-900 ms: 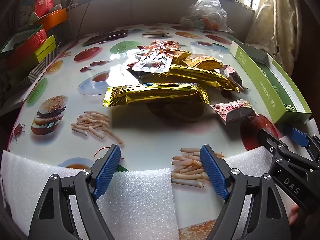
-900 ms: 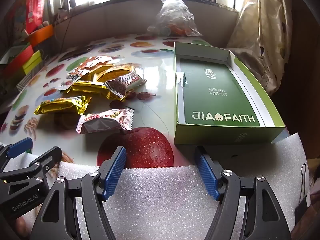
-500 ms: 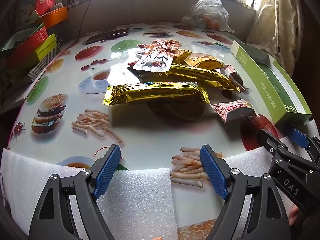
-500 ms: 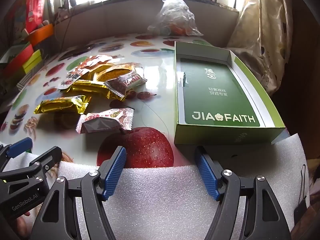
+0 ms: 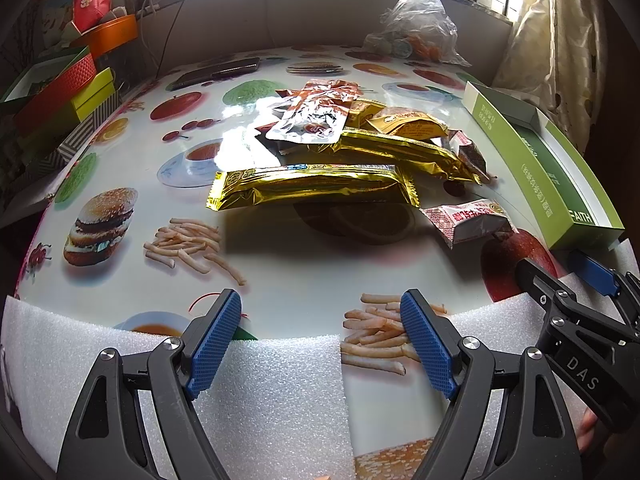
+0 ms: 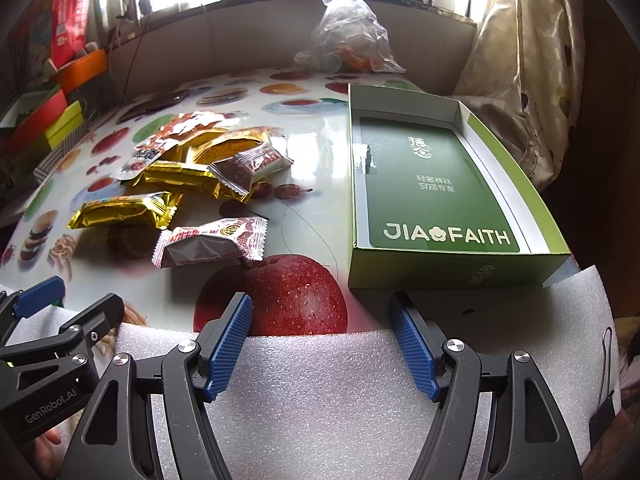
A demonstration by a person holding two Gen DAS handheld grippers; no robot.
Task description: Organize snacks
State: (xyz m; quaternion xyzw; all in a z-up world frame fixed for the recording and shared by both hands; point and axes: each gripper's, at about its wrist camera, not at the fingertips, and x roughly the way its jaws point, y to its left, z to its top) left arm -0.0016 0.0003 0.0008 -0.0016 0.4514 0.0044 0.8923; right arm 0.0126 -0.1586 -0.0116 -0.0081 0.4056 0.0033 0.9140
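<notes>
Much of the snack pile is hidden under itself: the silver and red pouch (image 5: 316,118) lies across the packets beneath it, and the orange-yellow packet (image 5: 408,124) shows only in part behind the second gold bar (image 5: 400,152). The print on the wrappers is too small to read. The contents of the clear plastic bag (image 6: 348,40) at the far edge of the worktop (image 5: 320,268) are blurred, and the dark flat object (image 5: 218,73) near the far left cannot be identified.

White foam sheets (image 6: 320,396) cover the near edge of the worktop under both claws. Red, orange and yellow-green boxes (image 5: 76,88) are stacked off to the left, and a patterned curtain (image 6: 532,68) hangs at the right.

The left claw (image 5: 320,338) is spread wide over the foam and grips nothing; the right claw (image 6: 320,338) is likewise wide apart and empty, with the printed red apple (image 6: 276,296) just ahead of it.

The snacks lie loose in the middle of the worktop. A long gold-foil bar (image 5: 312,192) lies crosswise nearest the left claw. A white and red patterned packet (image 6: 210,242) sits apart from the pile, between it and the open green box (image 6: 440,204), which stands at the right with nothing in it but its printed green liner. A similar patterned packet (image 6: 248,168) rests on the pile's right side.
</notes>
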